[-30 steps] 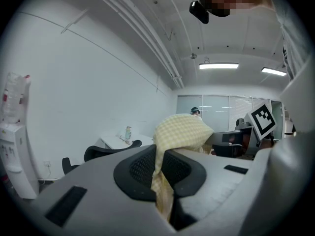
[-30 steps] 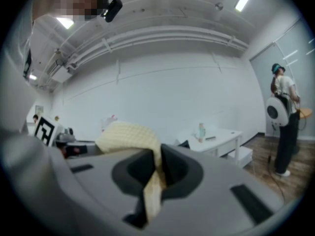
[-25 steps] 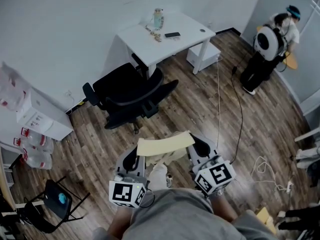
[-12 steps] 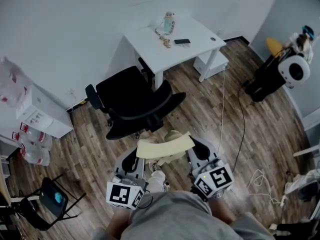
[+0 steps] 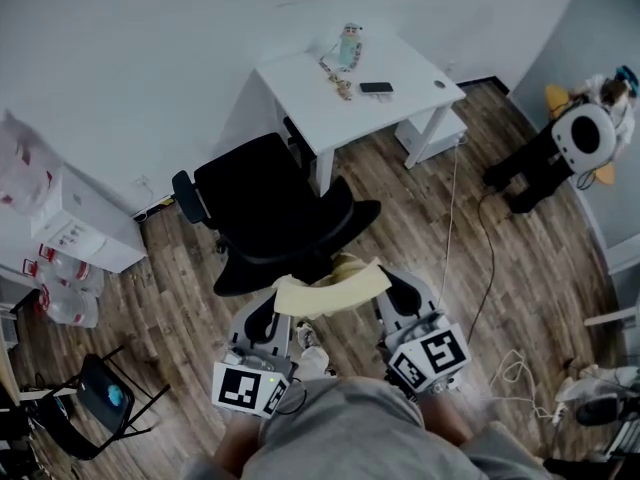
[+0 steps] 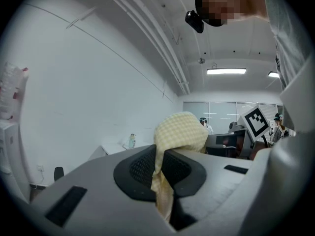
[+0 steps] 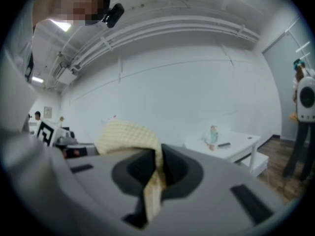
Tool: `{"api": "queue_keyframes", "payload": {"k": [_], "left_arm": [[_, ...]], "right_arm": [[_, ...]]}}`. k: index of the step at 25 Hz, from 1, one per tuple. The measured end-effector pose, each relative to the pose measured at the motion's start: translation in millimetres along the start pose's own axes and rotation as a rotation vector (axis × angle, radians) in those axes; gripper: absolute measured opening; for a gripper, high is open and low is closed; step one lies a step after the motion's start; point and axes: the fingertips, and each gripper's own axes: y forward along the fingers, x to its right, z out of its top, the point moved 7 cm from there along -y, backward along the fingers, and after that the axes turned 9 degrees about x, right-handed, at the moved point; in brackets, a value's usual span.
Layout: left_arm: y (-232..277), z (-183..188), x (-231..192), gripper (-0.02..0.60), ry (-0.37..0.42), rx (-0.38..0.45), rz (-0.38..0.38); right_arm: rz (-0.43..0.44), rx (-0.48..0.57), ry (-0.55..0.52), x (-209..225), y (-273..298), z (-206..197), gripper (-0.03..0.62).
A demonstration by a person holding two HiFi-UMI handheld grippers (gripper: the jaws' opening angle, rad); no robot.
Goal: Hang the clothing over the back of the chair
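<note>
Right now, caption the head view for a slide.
The left gripper and right gripper hold a yellow garment stretched between them, facing a black chair and white desk.

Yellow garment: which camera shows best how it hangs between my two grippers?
The head view: the yellow garment spans from the left gripper to the right gripper, in front of the black chair. Each gripper view shows only its own end, a bunched fold pinched between shut jaws.
</note>
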Motion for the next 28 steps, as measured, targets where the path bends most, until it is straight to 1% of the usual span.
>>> {"api": "queue_keyframes", "payload": {"k": [13,24,28], "left_arm": [[45.3,11.2,-40.7,0.029,0.010,0.042,-0.012],[56.6,25.2,-65.3,0.029,0.074,0.060,0.021],[63.7,29.8,-64.0,0.029,0.092,0.061,0.034]], "right_arm": [[0.023,0.031,-0.028,13.1,63.5,16.3,0.041],[0.091,0.043,-0.055,14.7,105.5,24.5,0.041],[0.124,0.045,-0.065,21.7,115.0,30.9,0.041]]}}
